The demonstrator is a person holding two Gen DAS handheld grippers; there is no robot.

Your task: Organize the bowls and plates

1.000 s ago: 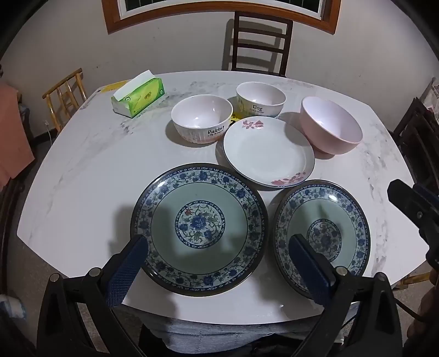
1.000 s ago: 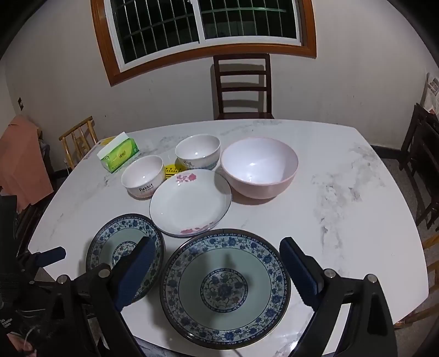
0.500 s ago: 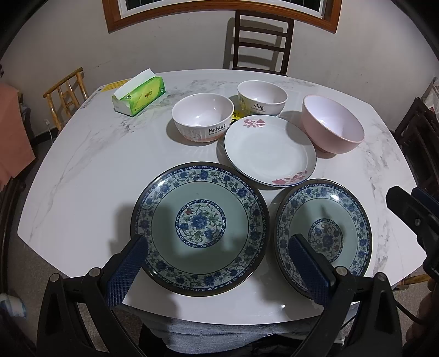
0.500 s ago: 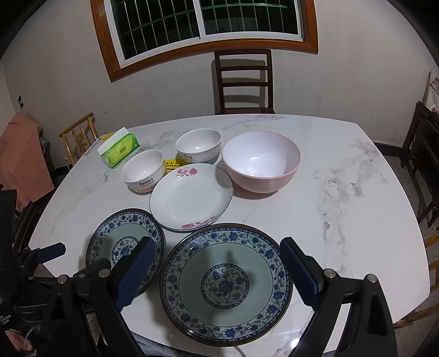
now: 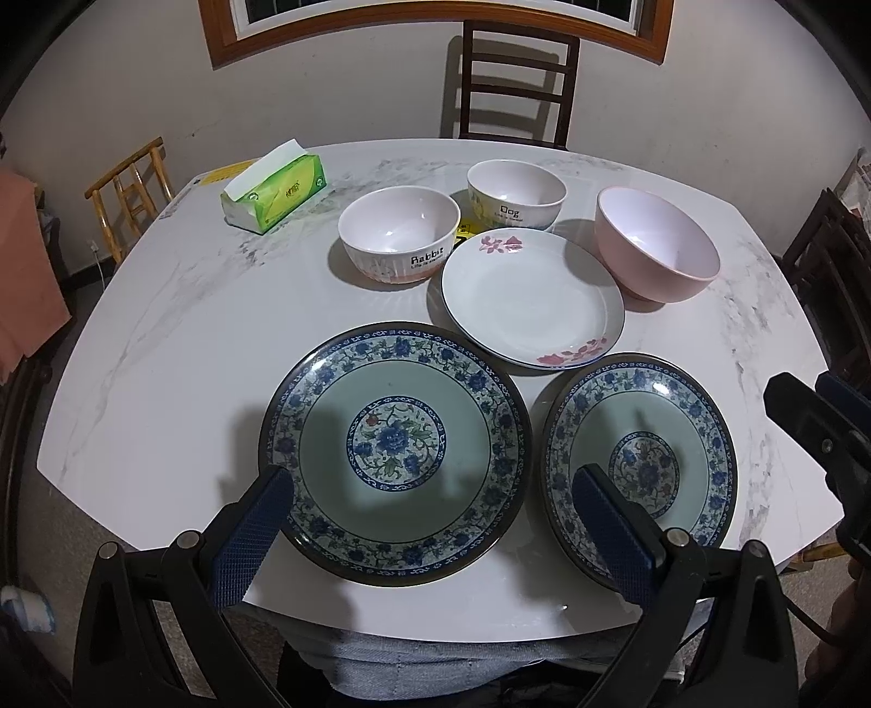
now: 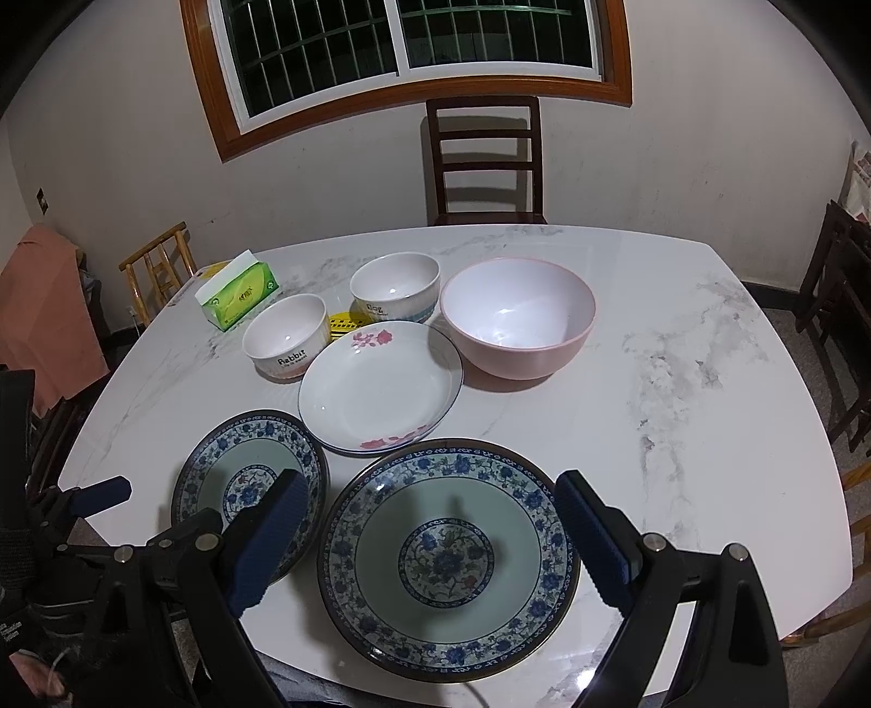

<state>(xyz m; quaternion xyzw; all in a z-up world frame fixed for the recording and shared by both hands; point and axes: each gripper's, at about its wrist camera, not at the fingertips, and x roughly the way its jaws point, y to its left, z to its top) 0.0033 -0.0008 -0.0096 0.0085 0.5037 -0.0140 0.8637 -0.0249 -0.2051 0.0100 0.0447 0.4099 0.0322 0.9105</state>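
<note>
**2 grippers spread wide above the near plates**

Left gripper: blue-padded fingers spread wide, grasping nothing, hovering over the near edge of the white marble-patterned table. Between those fingers, the left blue-and-white floral plate with celadon centre, flat on the table. Just beside it, to the right, the right blue-and-white floral plate of matching pattern, partly behind the right finger pad; whether the 2 rims touch, hard to tell.

Right gripper: likewise spread wide and empty, held above the right floral plate, framed between its 2 pads.

Farther out, beyond both floral plates, the white plate with pink flowers and thin blue rim, its near edge close against the left floral plate's rim. Behind that, 3 bowls in a loose row: the white ribbed bowl lettered "Rabbit" at left, the white bowl lettered "Dog" in the middle and farthest back, the large pink bowl at right, upright in the right wrist view. All 3 empty. A small yellow object peeking out between the 2 lettered bowls, too hidden to identify.

Well apart at far left, the green tissue pack. Past the table's far edge, a dark wooden chair against the wall, under a barred, wood-framed window.
</note>
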